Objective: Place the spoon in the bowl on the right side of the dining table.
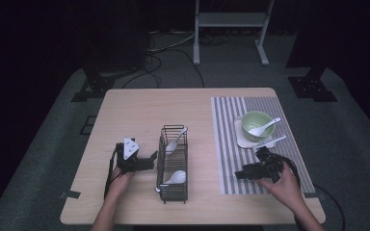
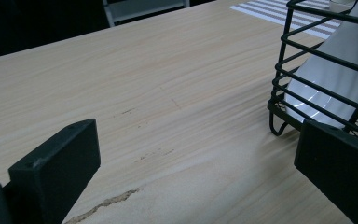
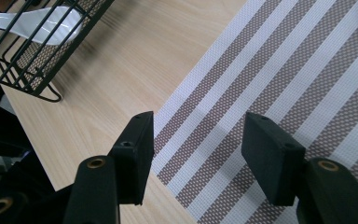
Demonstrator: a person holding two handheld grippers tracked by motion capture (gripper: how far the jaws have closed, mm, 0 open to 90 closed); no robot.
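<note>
High view: the left gripper rests on the wooden table just beside the black wire basket, jaws spread and empty. Two white spoons lie in that basket. The right gripper hovers over the striped placemat, jaws apart, grasping nothing.

Bare table lay open ahead of the left hand-held gripper; the wire basket blocked its right. Before the right hand-held gripper, only flat striped mat.
</note>
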